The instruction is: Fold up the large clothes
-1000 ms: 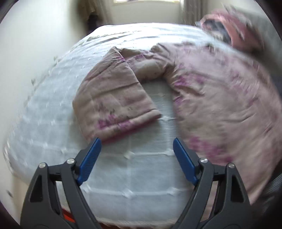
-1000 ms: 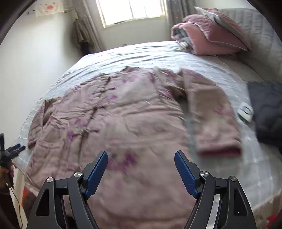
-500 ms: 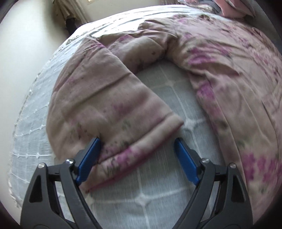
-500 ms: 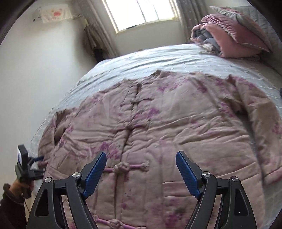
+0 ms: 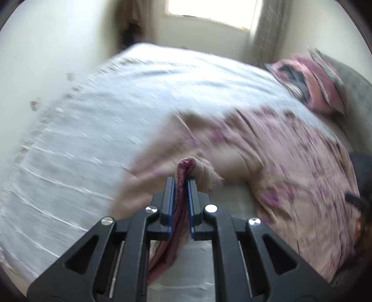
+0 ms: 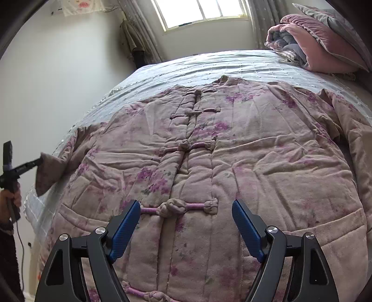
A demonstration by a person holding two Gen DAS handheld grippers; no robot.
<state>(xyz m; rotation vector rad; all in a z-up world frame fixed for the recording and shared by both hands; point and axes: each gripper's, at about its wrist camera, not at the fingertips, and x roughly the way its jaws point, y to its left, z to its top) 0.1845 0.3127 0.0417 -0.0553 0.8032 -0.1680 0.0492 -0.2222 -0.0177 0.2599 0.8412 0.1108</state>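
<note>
Padded floral jacket [image 6: 232, 148] lies face up on the bed [image 6: 186, 67], front placket with knot buttons [image 6: 173, 207] running up the middle, collar toward the window [image 6: 200, 11]. It covers most of the near half of the white quilted bedspread [image 5: 76, 130].

Left gripper [image 5: 181, 183]: jaws closing, blue pads clamped on the sleeve cuff [image 5: 184, 167], whose dark pink lining bunches between them and hangs below. In the right wrist view that same sleeve [image 6: 52, 169] is lifted off the bed at the jacket's left edge, held at its end by the left gripper in the person's hand [image 6: 10, 199]. Left wrist view is motion-blurred.

Right gripper [image 6: 186, 218]: jaws spread wide, nothing between the pads; it hovers over the jacket's lower front, just above the third knot button.

Other sleeve [image 6: 348, 130] lies flat along the jacket's right side. Folded pink quilt and pillow [image 6: 320, 46] are stacked at the bed's far right corner.
</note>
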